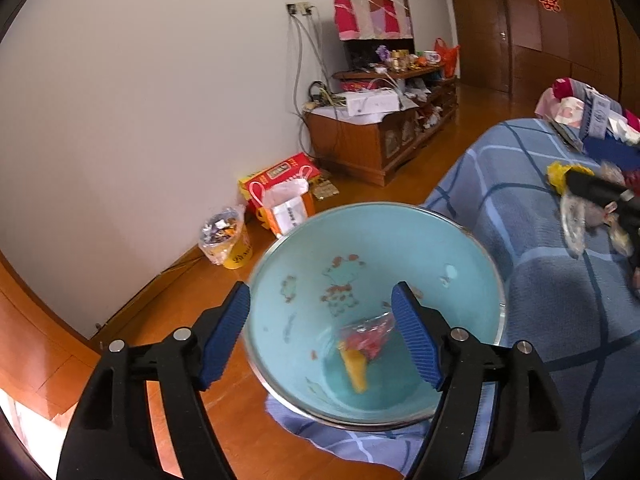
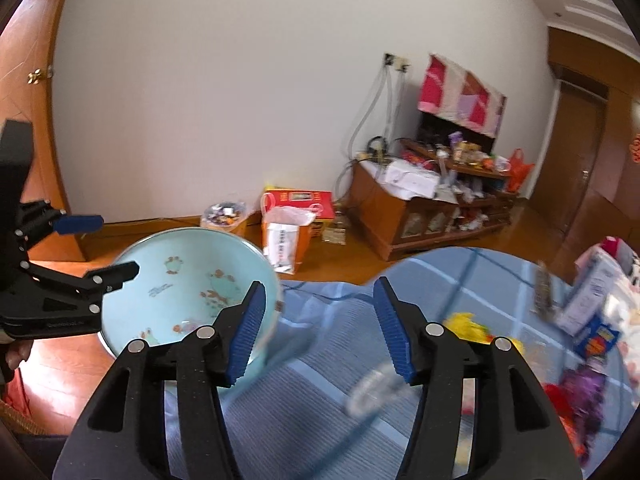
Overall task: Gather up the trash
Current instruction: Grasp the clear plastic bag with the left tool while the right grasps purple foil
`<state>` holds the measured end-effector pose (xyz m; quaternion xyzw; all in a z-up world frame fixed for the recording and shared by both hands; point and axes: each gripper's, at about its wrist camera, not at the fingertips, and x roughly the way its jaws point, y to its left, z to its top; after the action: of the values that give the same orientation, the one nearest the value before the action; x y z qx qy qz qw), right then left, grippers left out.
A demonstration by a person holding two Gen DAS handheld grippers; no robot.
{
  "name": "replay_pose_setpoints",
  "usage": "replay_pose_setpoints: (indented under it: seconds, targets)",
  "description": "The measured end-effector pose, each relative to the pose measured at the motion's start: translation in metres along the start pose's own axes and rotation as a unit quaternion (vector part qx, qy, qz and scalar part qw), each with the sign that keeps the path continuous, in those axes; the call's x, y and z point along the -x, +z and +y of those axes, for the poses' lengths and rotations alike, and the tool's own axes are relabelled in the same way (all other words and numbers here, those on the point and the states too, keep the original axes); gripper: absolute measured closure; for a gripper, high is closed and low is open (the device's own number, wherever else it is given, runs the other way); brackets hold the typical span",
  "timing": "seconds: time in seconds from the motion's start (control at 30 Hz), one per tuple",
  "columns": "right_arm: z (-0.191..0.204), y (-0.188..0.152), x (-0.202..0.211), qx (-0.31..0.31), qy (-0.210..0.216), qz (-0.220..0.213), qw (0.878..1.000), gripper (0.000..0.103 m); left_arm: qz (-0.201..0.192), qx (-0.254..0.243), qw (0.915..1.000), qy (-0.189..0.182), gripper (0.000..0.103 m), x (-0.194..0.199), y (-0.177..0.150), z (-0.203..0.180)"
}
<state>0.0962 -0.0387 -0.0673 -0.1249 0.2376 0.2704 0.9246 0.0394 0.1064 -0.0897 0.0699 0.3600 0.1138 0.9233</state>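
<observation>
A light blue basin (image 1: 452, 240) with cartoon prints sits at the edge of a blue checked bedspread (image 1: 520, 184). My left gripper (image 1: 320, 288) hangs open over it. A clear wrapper with red and yellow contents (image 1: 366, 344) is in the basin below the pads, touching neither. My right gripper (image 2: 320, 284) is open above the bedspread (image 2: 320, 360), to the right of the basin (image 2: 180, 248). A blurred clear wrapper (image 2: 372, 392) shows by the lower end of its right pad, not pressed between the pads. Yellow (image 2: 466, 324), purple (image 2: 584, 384) and red (image 2: 560, 400) wrappers lie further right.
Against the wall stand a yellow bucket of scraps (image 1: 226, 236), a red box (image 1: 280, 176), an orange paper bag (image 1: 286, 210) and a cluttered wooden cabinet (image 1: 376, 140). The floor is wood. Boxes and bedding (image 2: 592, 300) lie at the bed's far right.
</observation>
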Motion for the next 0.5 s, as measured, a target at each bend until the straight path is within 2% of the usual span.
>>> replay_pose_setpoints:
  seconds: [0.17, 0.27, 0.37, 0.5]
  targets:
    - [-0.031, -0.019, 0.055, -0.013, -0.043, -0.014, 0.999, 0.041, -0.003, -0.030, 0.9991, -0.030, 0.026, 0.003, -0.002, -0.034]
    - [-0.063, -0.037, 0.094, -0.049, -0.083, -0.025, 0.995, 0.038, -0.008, -0.049, 0.9975, -0.051, 0.023, 0.007, -0.003, -0.059]
    - [-0.104, -0.060, 0.123, -0.091, -0.140, -0.020, 0.986, 0.036, -0.016, -0.071, 0.9948, -0.071, 0.023, 0.010, -0.002, -0.089]
    - [-0.144, -0.091, 0.135, -0.143, -0.183, 0.003, 0.973, 0.036, -0.028, -0.093, 0.9911, -0.091, 0.023, 0.013, 0.001, -0.126]
